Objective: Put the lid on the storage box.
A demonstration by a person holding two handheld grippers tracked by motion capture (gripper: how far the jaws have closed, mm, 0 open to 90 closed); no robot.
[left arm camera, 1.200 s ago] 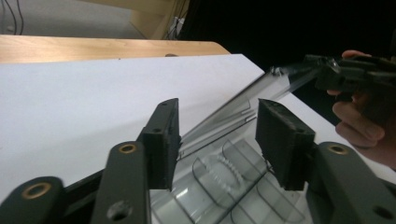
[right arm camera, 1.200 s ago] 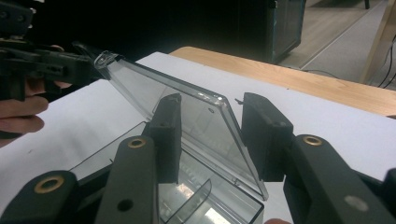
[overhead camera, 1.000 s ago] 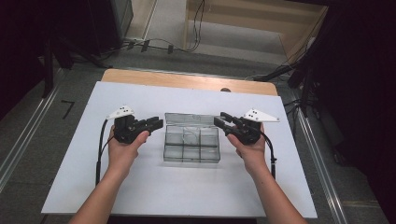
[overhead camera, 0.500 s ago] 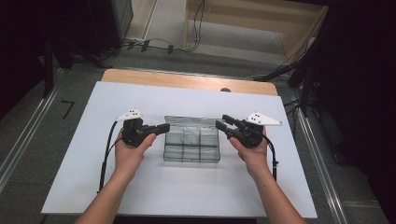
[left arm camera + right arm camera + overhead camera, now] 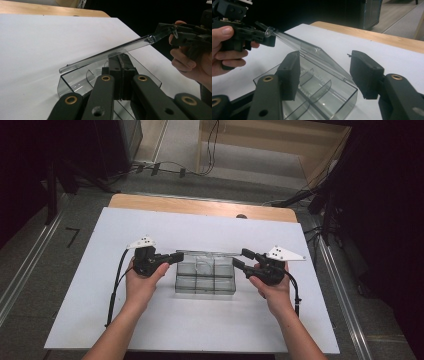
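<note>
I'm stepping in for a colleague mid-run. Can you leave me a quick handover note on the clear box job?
Left gripper: shut on the lid, holding its edge part-raised.
Right gripper: jaws have just been opening, with the pads either side of the lid and not pressing it.
Box: on the white table between the grippers; its compartments look empty.
Done: lid lifted off the rim.
Left: probably swinging it fully open.

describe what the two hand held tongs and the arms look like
Both tongs, left and right, are black pistol-style tools with flat block jaws on bars joined by brass-coloured rivets. Each carries a pale grey three-cornered plate with dark dots on top and trails a black cable. The forearms are bare, no sleeves or gloves.
</note>
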